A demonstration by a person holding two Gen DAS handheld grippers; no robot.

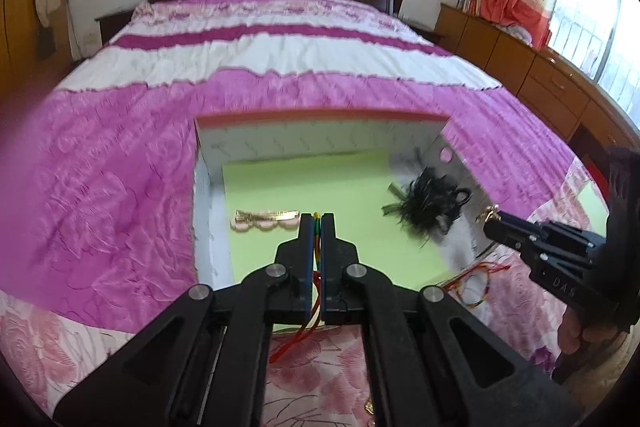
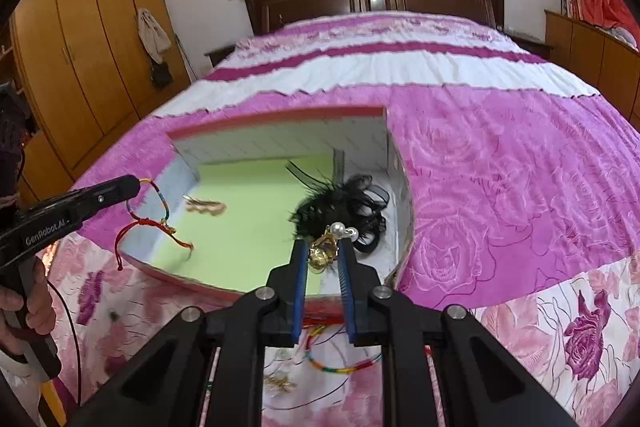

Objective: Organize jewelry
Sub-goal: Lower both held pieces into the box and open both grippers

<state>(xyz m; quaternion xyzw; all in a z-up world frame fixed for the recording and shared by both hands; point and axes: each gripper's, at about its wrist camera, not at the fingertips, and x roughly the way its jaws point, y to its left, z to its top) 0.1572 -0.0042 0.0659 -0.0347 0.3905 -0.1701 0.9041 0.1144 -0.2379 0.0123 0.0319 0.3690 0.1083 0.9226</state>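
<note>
1. Left gripper is clamped on a braided cord bracelet, dangling over the box's left wall; I'd carry it further in, then lower before letting go, clear of the hair clip.
2. Right gripper pinches a gold pearl brooch above the box floor near the black feather piece; pearls point away, long axis along the fingers.
</note>
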